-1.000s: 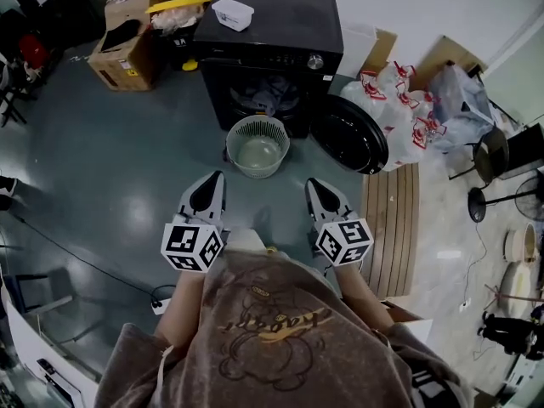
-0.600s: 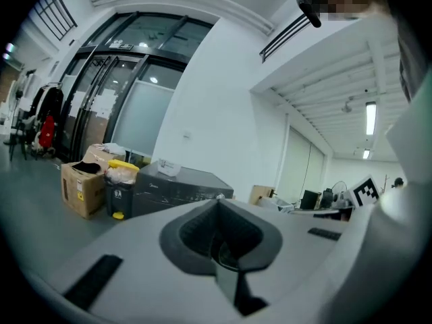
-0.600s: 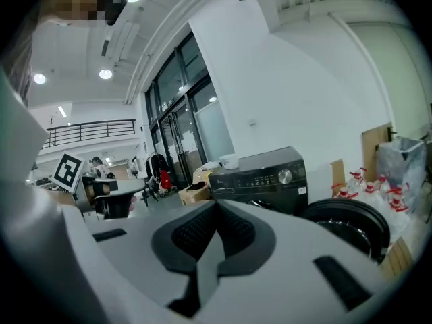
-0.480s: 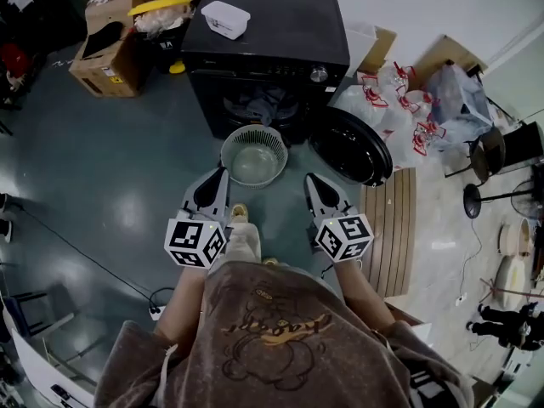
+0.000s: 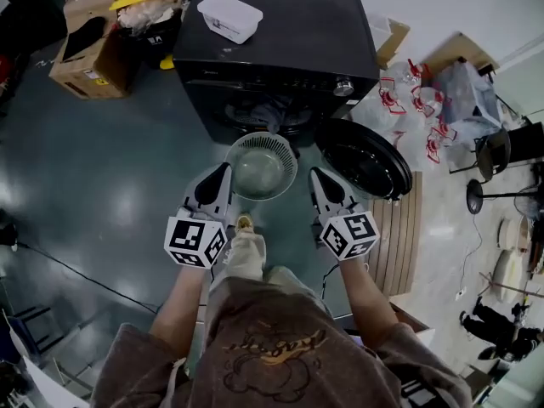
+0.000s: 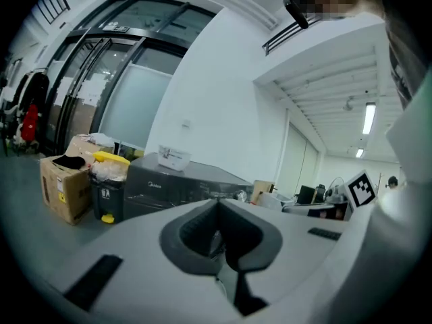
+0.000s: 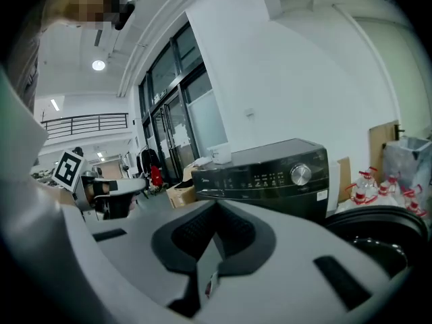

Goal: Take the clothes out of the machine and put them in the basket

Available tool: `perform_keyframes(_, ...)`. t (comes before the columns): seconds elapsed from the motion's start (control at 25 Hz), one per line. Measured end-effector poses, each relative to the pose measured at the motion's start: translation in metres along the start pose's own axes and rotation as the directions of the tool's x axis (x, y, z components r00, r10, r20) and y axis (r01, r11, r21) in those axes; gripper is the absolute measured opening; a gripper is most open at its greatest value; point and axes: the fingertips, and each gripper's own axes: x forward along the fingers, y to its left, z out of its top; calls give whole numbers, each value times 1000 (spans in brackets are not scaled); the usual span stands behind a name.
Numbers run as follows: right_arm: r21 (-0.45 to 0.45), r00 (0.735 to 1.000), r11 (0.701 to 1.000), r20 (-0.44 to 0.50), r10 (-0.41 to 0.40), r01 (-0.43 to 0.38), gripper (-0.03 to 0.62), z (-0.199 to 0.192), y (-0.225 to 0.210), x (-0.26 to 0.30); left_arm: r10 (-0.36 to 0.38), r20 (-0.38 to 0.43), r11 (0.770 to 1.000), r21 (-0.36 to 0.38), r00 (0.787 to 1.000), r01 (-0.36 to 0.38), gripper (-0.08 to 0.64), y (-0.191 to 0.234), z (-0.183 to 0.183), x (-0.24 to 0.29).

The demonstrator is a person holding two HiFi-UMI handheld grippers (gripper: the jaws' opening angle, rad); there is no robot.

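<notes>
In the head view a black washing machine [image 5: 280,49] stands ahead with its round door [image 5: 364,158] swung open to the right. Clothes [image 5: 270,114] show inside the drum opening. A round pale basket [image 5: 261,167] sits on the floor right in front of the drum, with nothing in it. My left gripper [image 5: 224,170] is just left of the basket and my right gripper [image 5: 315,175] just right of it. Both are shut with nothing held. The left gripper view shows shut jaws [image 6: 217,206] aimed at the machine [image 6: 182,181]. The right gripper view shows the same [image 7: 216,206].
A white plastic box [image 5: 229,17] lies on top of the machine. A cardboard box [image 5: 85,45] and a bin with a yellow lid [image 5: 153,11] stand to its left. Plastic bags [image 5: 425,117] and a wooden pallet [image 5: 398,228] are on the right.
The person has walked toward the machine with both grippers held out. The basket and machine now lie much nearer, the grippers flanking the basket. Both jaws stay shut.
</notes>
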Motion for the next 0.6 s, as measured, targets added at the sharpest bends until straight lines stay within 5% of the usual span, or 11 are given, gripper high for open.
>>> perform_keyframes(0.28,-2,999,999,8,-43,43,-5,-48,-51,73,-45,-20,999,15,999,45,6,50,-56,70)
perform_keyframes(0.6,0,999,999,39,-34,34,-5,-140,-107,134,-71,-12,997,16,997,71,6,85,-162,129)
